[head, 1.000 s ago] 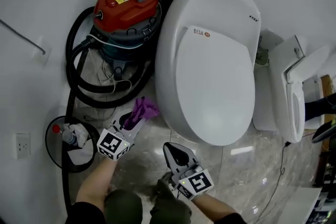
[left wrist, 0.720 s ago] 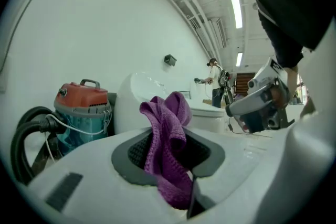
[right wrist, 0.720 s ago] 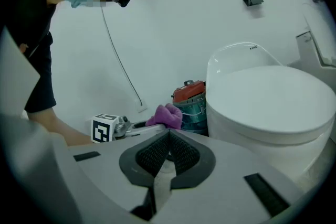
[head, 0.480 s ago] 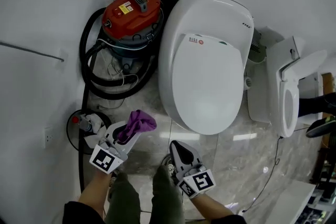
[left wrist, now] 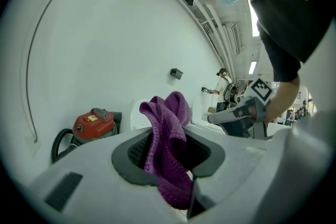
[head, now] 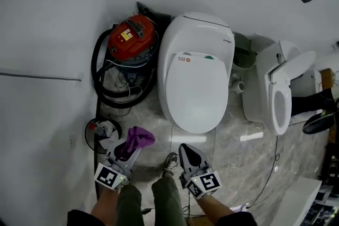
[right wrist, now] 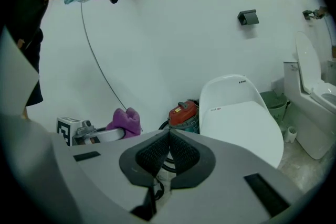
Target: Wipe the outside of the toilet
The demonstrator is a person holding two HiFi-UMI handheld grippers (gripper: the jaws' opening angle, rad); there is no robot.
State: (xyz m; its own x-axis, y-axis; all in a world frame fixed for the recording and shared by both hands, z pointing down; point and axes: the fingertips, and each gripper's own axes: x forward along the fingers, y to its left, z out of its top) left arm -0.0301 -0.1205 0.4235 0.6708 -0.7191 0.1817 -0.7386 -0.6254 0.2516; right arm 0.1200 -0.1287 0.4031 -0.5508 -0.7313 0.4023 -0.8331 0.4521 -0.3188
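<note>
The left gripper (head: 126,152) clamped a crumpled purple woven cloth (head: 137,137); the right gripper (head: 187,152) sat closed and empty. Both were well apart from the glossy white lidded toilet (head: 196,87), so wiping likely awaited carrying the cloth to its shell.

Left gripper (head: 128,150) with purple cloth (head: 139,137) drawn back — well apart from toilet (head: 193,87).

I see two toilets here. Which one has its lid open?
The smaller toilet on the far right: its lid stands up. The big toilet beside the red vacuum cleaner is closed flat.
</note>
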